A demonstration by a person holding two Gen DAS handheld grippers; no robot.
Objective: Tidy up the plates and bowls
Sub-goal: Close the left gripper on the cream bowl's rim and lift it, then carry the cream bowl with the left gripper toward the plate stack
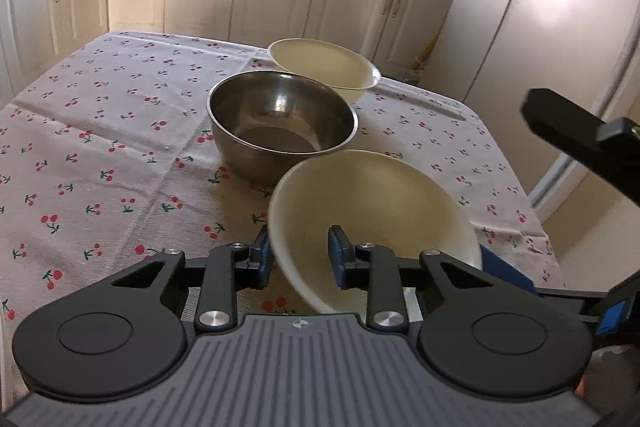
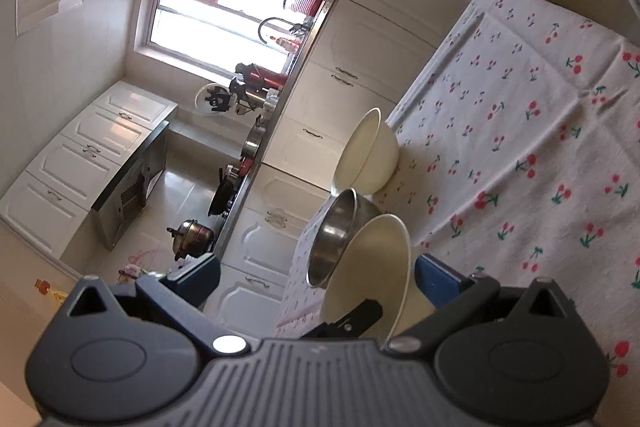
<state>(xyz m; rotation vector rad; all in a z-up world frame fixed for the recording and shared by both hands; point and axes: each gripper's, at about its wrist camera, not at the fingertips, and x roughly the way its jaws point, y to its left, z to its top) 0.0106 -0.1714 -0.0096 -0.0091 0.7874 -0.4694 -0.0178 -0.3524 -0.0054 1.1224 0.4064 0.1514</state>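
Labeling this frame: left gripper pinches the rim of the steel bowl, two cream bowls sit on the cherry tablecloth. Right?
Not quite. In the left wrist view the left gripper pinches the rim of the near cream bowl, tilted toward the camera. The steel bowl sits ungripped on the cherry tablecloth, with the other cream bowl behind it.

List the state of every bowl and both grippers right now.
Near cream bowl: tilted, rim clamped, empty.
Steel bowl: upright on the tablecloth, empty.
Far cream bowl: tilted behind the steel bowl, empty.
Left gripper: shut on the near cream bowl.
Right gripper: jaws open, straddling the near cream bowl.
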